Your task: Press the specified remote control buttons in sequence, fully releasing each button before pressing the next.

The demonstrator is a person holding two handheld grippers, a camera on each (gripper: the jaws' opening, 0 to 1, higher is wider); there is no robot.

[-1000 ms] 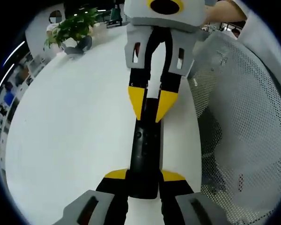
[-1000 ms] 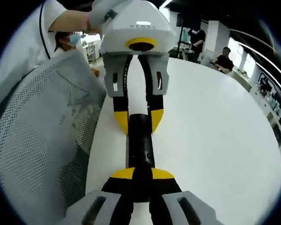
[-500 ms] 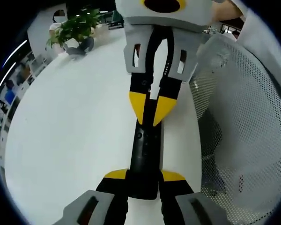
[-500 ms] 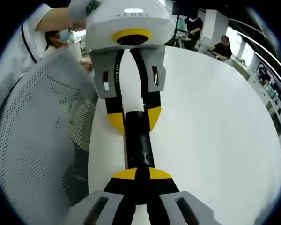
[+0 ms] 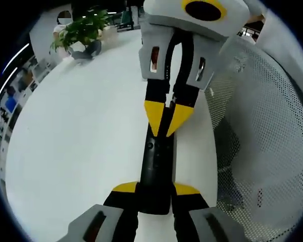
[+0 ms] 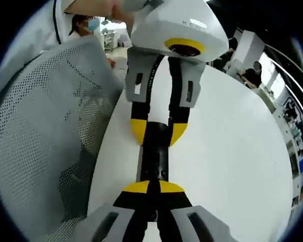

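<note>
Remote (image 5: pixel 156 171) lies lengthwise on a white round counter (image 5: pixel 76 136), near its edge. Left hand-held gripper (image 5: pixel 155 189) clamps one end of the remote. Right hand-held gripper (image 6: pixel 148 187) has its yellow tips pinched together, resting on the remote's other end (image 6: pixel 154 156). Grey mesh chair (image 5: pixel 262 131) just beside the counter edge. Potted plant (image 5: pixel 81 30) at the far side. Office shelving (image 6: pixel 298 146) and seated people (image 6: pixel 252 75) beyond.
</note>
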